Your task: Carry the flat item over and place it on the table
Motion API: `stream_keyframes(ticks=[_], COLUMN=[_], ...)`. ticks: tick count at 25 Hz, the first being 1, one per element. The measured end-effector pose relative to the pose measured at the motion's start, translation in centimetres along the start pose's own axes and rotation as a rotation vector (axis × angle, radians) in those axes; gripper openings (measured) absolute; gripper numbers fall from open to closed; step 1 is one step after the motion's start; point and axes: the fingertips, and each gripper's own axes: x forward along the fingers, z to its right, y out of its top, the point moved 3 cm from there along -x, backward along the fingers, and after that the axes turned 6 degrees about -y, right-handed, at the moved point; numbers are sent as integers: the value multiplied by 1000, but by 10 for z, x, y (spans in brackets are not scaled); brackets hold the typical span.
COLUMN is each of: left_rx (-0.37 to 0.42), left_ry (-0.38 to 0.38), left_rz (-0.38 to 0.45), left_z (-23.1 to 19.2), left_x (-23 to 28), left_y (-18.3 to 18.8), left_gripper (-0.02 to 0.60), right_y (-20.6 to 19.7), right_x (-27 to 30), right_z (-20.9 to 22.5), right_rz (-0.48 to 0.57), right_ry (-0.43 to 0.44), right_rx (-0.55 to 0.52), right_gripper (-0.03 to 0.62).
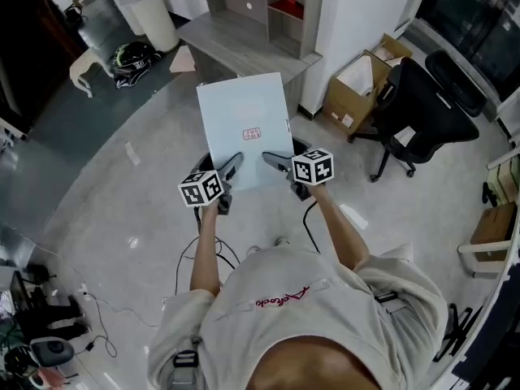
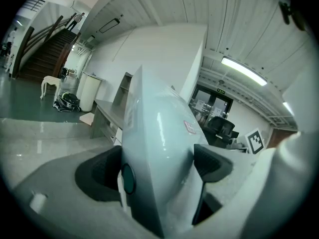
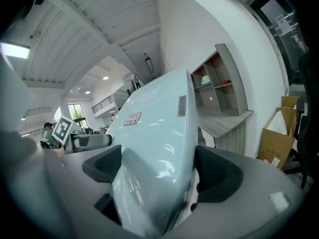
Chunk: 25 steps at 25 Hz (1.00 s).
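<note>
The flat item [image 1: 244, 128] is a pale blue-white box with a small red label on top. It is held level above the grey floor, its near edge between both grippers. My left gripper [image 1: 234, 162] is shut on its near left corner, and my right gripper [image 1: 276, 161] on its near right corner. In the left gripper view the box [image 2: 159, 128] fills the gap between the dark pads [image 2: 212, 163]. In the right gripper view the box [image 3: 154, 128] sits the same way between the pads [image 3: 219, 176]. The grey wooden table [image 1: 236, 43] stands just beyond the box's far edge.
A black office chair [image 1: 422, 112] and open cardboard boxes [image 1: 357, 88] stand to the right. A white bin [image 1: 150, 6], a helmet [image 1: 134, 55] and a white stool [image 1: 85, 67] are at the far left. Cables [image 1: 191, 258] lie by the person's feet.
</note>
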Motion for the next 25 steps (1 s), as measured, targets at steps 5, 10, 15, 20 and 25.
stream_keyframes(ticks=[5, 10, 15, 20, 25], left_rx=[-2, -10, -28, -33, -34], left_ry=[4, 8, 14, 20, 24], left_rz=[9, 14, 20, 10, 12], left_z=[4, 10, 9, 4, -5], left_x=[12, 23, 34, 44, 50], left_y=[1, 2, -1, -5, 3], left_gripper=[465, 465, 465, 465, 465], right_y=[6, 11, 13, 10, 17], right_x=[-2, -5, -2, 6, 19], right_z=[12, 23, 35, 45, 49], right_rz=[1, -3, -17, -28, -30], right_ry=[2, 2, 3, 8, 14], right_rx=[-5, -9, -17, -7, -6], right_gripper=[480, 479, 479, 479, 479])
